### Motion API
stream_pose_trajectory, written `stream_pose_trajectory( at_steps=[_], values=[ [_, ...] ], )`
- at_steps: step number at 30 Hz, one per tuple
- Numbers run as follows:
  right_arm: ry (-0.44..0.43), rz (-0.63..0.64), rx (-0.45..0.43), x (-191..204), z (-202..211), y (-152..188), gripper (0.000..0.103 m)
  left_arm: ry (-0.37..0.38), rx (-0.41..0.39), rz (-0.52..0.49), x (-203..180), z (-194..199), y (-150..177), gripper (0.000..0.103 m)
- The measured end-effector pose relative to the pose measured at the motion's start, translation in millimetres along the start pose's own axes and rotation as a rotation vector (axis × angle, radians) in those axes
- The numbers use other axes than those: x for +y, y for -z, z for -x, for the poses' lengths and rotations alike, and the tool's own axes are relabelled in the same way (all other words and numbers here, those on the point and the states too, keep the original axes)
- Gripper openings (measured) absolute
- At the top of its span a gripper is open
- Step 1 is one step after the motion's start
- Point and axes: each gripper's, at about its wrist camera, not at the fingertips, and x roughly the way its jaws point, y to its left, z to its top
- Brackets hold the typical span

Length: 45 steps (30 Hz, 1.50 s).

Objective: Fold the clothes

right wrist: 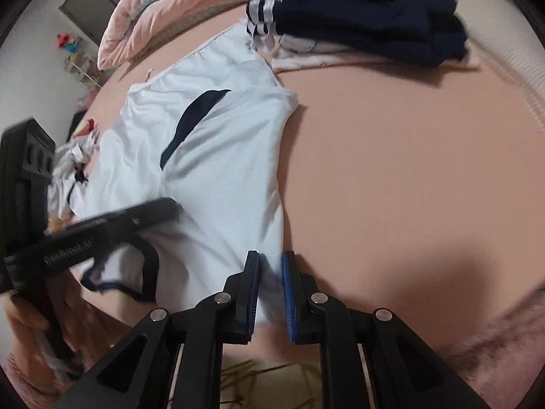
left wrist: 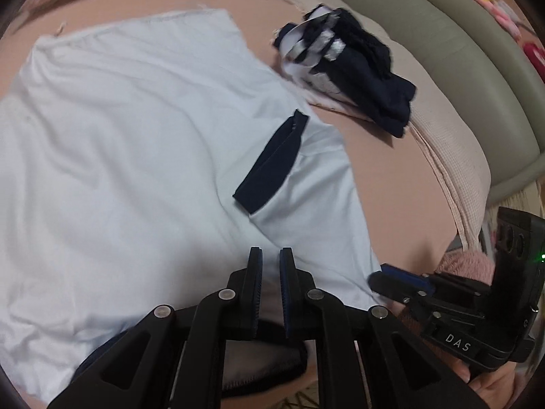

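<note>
White shirt (right wrist: 218,156) pinched in both grippers, L (left wrist: 270,272) & R (right wrist: 270,272); R body reads "DAS" (left wrist: 458,342).

the white shirt (left wrist: 129,156) runs off the left edge, its collar partly hidden behind the left gripper's fingers (left wrist: 253,293).

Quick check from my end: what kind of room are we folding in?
Most likely a bedroom. The white shirt lies on a bed with a pink sheet, a rolled pink quilt sits at its far end, and a padded grey-green bed edge runs along one side.
</note>
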Motion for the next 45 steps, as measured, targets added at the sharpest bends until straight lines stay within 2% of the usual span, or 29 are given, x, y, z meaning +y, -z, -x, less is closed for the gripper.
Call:
stream_pose_trajectory(
  at_steps=[5, 8, 10, 14, 16, 18, 20, 23, 26, 28, 29, 31, 33, 35, 37, 40, 43, 45],
  values=[
    [0.024, -0.015, -0.045, 2.2, 9.5, 8.0, 0.014, 0.023, -0.011, 0.044, 26.3, 26.6, 15.7, 0.009],
    [0.013, 0.003, -0.121, 10.7, 32.2, 1.6, 0.014, -0.009, -0.031, 0.101, 55.8, 46.9, 32.8, 0.009],
    [-0.014, 0.049, -0.134, 34.1, 35.5, -7.1, 0.014, -0.034, -0.047, 0.182, 85.1, 60.7, 46.8, 0.009],
    [-0.069, 0.215, -0.059, 93.9, 15.5, -18.4, 0.014, -0.086, -0.101, 0.388, 146.9, 86.2, 72.8, 0.01],
    [-0.101, 0.293, -0.015, 126.3, -3.2, -21.8, 0.014, -0.114, -0.133, 0.442, 165.0, 96.4, 82.4, 0.01],
    [-0.098, 0.346, 0.017, 152.5, -23.0, -22.5, 0.014, -0.126, -0.15, 0.465, 177.7, 102.4, 89.1, 0.01],
    [-0.091, 0.367, 0.028, 168.1, -40.0, -27.4, 0.014, -0.133, -0.129, 0.461, 183.7, 99.2, 91.6, 0.01],
    [-0.073, 0.347, 0.039, 173.5, -55.7, -28.6, 0.014, -0.099, -0.059, 0.409, 181.3, 84.2, 95.9, 0.01],
    [-0.079, 0.334, 0.077, 166.6, -64.5, -16.9, 0.015, -0.122, -0.103, 0.353, 165.1, 91.7, 97.4, 0.01],
    [-0.093, 0.358, 0.065, 162.4, -59.9, -2.7, 0.015, -0.09, -0.149, 0.295, 151.5, 95.4, 95.0, 0.01],
    [-0.111, 0.353, 0.088, 159.5, -58.8, 2.8, 0.015, -0.077, -0.147, 0.263, 144.0, 92.6, 92.7, 0.01],
    [-0.158, 0.327, 0.139, 151.6, -56.7, 13.1, 0.015, -0.084, -0.092, 0.209, 130.9, 76.6, 86.7, 0.01],
    [-0.182, 0.309, 0.131, 143.3, -49.3, 17.8, 0.015, -0.113, -0.005, 0.183, 120.1, 56.0, 86.5, 0.01],
    [-0.193, 0.279, 0.092, 134.6, -36.2, 15.5, 0.015, -0.148, -0.01, 0.163, 111.0, 54.7, 89.4, 0.01],
    [-0.203, 0.243, 0.018, 123.0, -19.1, 9.2, 0.015, -0.144, 0.015, 0.193, 110.3, 55.7, 94.8, 0.01],
    [-0.122, 0.201, -0.062, 106.7, -3.6, 0.4, 0.015, -0.132, 0.039, 0.211, 107.0, 60.2, 103.7, 0.01],
    [0.023, 0.208, -0.053, 92.5, -8.6, -0.8, 0.015, -0.148, 0.065, 0.18, 100.2, 62.1, 110.7, 0.01],
    [0.067, 0.236, 0.0, 82.0, -22.1, 6.7, 0.015, -0.134, 0.026, 0.183, 97.7, 68.7, 109.4, 0.01]
  ],
)
